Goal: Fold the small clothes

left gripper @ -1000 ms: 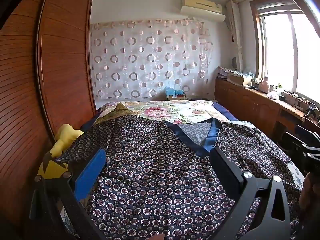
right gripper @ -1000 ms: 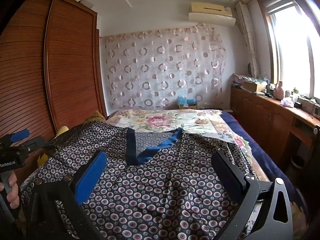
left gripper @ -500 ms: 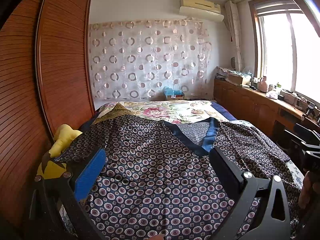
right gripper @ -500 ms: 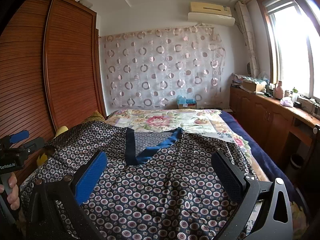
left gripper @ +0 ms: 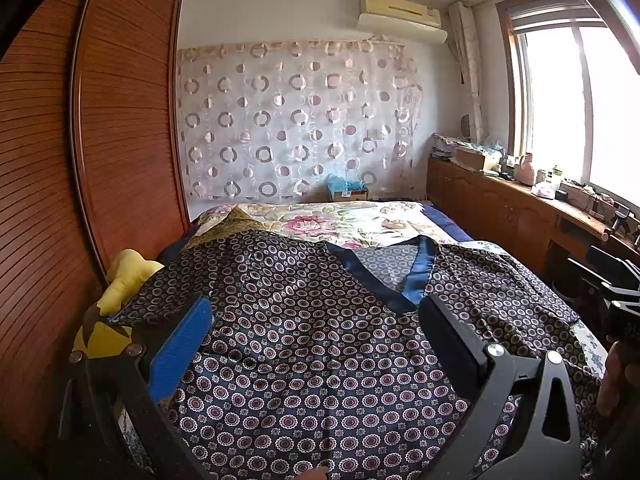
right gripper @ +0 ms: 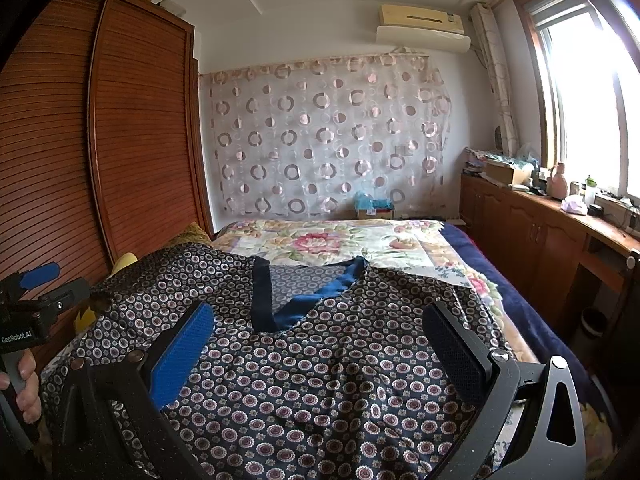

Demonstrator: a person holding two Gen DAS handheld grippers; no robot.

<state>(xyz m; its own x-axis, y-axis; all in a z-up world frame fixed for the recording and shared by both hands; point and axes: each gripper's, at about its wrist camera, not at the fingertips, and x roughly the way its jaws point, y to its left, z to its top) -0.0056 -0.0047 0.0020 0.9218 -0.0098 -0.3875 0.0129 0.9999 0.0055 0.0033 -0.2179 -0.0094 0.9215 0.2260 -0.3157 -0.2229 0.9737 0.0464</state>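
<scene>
In the left wrist view, the left gripper [left gripper: 316, 324] hung with its fingers spread wide and empty above a dark navy satin garment printed with small rings, blue-trimmed at its V-neck [left gripper: 320, 344]. The garment lay flat on the floral-quilted bed [left gripper: 352, 222], neck end pointing away from the fingers. A yellow plush toy [left gripper: 120, 280] sat just beside its left edge, by the slatted wooden wardrobe [left gripper: 120, 120].

In the right wrist view, the right gripper [right gripper: 318, 328] likewise hovered spread and empty over the garment's nearer part; neither gripper looked clearly closer.
</scene>
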